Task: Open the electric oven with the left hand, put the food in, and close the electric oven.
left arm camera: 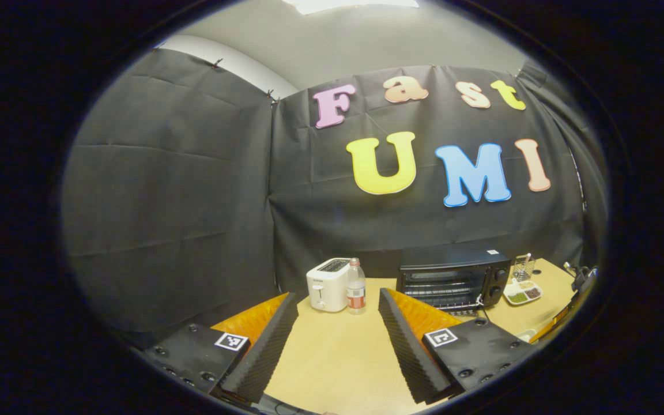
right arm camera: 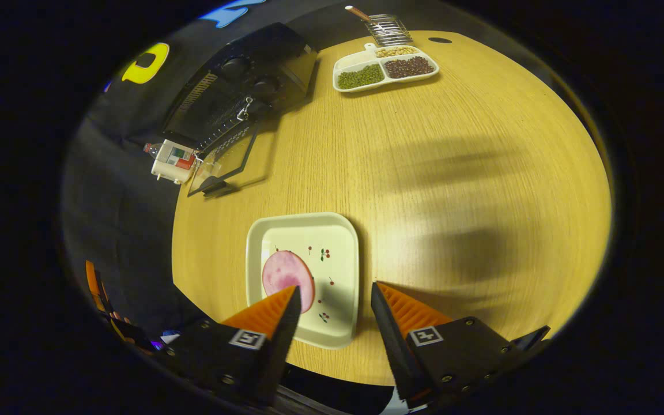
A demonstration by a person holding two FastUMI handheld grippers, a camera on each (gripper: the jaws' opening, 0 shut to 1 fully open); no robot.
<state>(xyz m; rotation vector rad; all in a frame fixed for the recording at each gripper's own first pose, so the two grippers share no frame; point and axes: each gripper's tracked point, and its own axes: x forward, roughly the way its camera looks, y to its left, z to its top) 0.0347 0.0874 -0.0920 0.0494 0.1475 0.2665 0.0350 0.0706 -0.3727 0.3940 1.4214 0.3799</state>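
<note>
Oven [right arm camera: 234,98] door down; both grippers agape, right gripper [right arm camera: 332,302] over plate [right arm camera: 303,276]. Pinch plate rim squarely (avoid ham [right arm camera: 287,274]).

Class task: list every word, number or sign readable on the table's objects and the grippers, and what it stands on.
None can be read.
Water bottle label: too small.
Electric oven top sticker: too small.
Toaster front mark: blurred.
Left gripper and right gripper tags: square patterns, no words.
</note>
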